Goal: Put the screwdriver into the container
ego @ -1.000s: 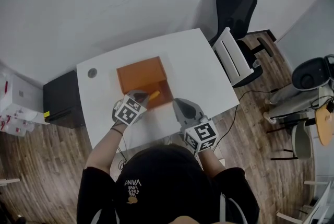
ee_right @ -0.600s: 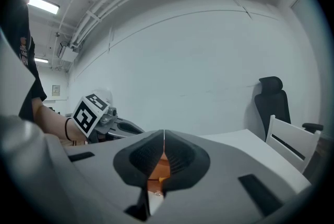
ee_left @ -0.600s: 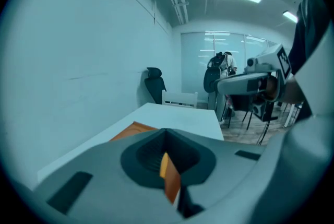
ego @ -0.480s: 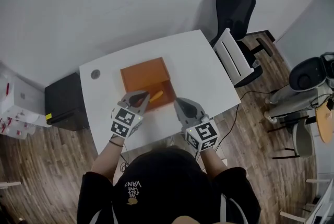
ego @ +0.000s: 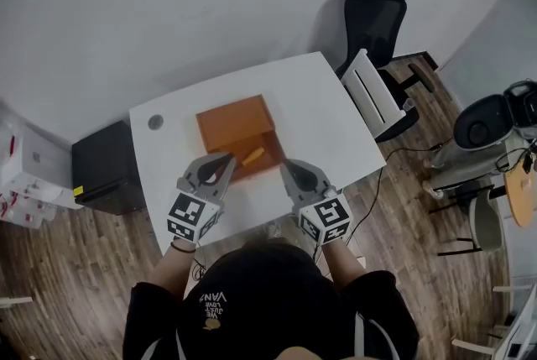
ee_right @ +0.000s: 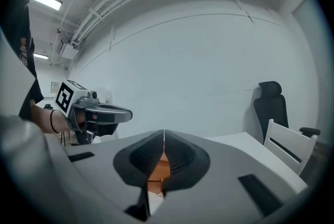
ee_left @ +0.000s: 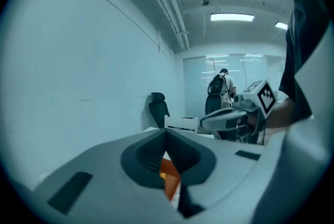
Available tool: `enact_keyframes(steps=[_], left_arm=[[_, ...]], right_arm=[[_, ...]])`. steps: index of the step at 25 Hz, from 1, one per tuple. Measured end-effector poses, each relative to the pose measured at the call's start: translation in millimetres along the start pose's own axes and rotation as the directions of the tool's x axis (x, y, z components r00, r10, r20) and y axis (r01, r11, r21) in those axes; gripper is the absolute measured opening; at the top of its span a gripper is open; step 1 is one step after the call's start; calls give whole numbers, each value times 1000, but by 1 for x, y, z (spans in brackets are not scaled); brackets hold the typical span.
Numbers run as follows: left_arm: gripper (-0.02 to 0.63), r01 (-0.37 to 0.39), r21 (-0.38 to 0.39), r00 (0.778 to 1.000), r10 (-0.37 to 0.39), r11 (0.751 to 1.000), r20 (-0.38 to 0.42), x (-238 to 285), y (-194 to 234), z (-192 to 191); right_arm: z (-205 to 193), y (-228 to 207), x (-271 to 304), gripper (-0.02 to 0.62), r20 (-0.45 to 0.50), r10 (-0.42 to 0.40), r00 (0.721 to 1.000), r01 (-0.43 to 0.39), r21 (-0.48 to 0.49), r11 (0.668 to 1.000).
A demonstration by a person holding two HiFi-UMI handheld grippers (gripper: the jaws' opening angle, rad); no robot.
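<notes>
As screwdriver (ego: 252, 155) lies in container (ego: 231, 119) (orange) | flanked: left tongs (ego: 227, 158) — right tongs (ego: 284, 165)

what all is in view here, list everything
table: one, white, centre
container: one, orange, on the table
screwdriver: one, yellow handle, lying in the container's near part
office chair: one, black, beyond the table's right corner
slatted chair: one, white, at the table's right edge
cabinet: one, black, left of the table
left gripper: one, grey, shut, by the container's near-left corner
right gripper: one, grey, shut, by its near-right corner
</notes>
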State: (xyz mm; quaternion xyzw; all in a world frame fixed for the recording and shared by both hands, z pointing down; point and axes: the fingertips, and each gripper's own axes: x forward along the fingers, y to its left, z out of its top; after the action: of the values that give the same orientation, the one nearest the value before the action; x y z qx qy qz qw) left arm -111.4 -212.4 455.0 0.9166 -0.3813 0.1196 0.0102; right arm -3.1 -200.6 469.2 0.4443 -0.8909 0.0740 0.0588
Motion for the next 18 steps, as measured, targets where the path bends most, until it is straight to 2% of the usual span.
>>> enact_keyframes(steps=[4, 14, 18], left_arm=[[14, -12, -24, 999, 13, 1000, 35, -19, 0, 6], [14, -36, -54, 997, 40, 998, 60, -51, -6, 3], [14, -64, -27, 995, 65, 998, 72, -60, -10, 2]], right_arm=[[0, 5, -3, 12, 3, -4, 1000, 4, -4, 1000], [0, 15, -11, 12, 10, -11, 1000, 11, -2, 1000], [-2, 17, -13, 12, 8, -14, 1000, 14, -1, 1000]])
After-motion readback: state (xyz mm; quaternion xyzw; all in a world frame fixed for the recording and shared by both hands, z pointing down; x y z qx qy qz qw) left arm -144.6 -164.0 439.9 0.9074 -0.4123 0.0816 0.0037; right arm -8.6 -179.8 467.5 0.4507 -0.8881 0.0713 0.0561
